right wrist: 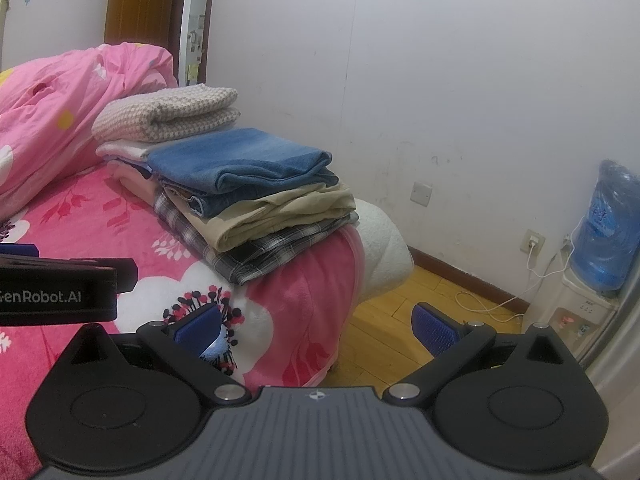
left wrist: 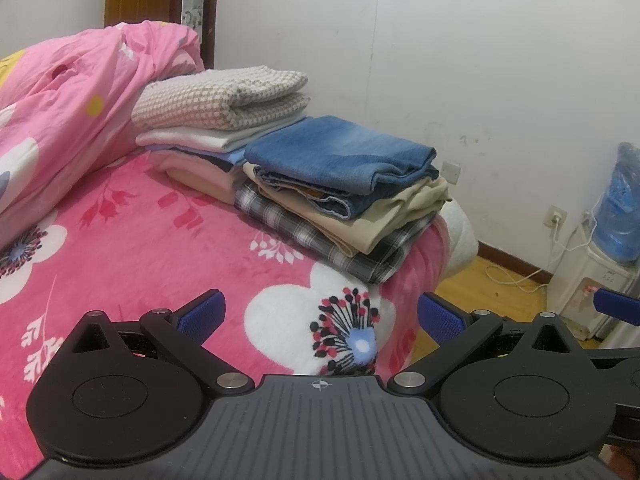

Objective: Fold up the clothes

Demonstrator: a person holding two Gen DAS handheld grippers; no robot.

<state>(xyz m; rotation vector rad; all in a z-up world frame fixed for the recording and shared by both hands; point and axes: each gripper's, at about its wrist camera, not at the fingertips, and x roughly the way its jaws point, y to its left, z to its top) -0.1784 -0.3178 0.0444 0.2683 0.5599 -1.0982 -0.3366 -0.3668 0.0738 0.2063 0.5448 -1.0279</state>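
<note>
We note both cameras sit low behind their own blue finger pads, looking forward over the pink bed (left wrist: 160,240) toward the white wall (left wrist: 480,60). The left wrist view faces the folded clothes (left wrist: 344,184) at near range. The right wrist view stands just to the right, seemingly a little farther back, taking in more floor (right wrist: 400,320). Both share the clothes stack, the crumpled quilt (right wrist: 60,104), the wall and the water dispenser (right wrist: 600,240).
</note>
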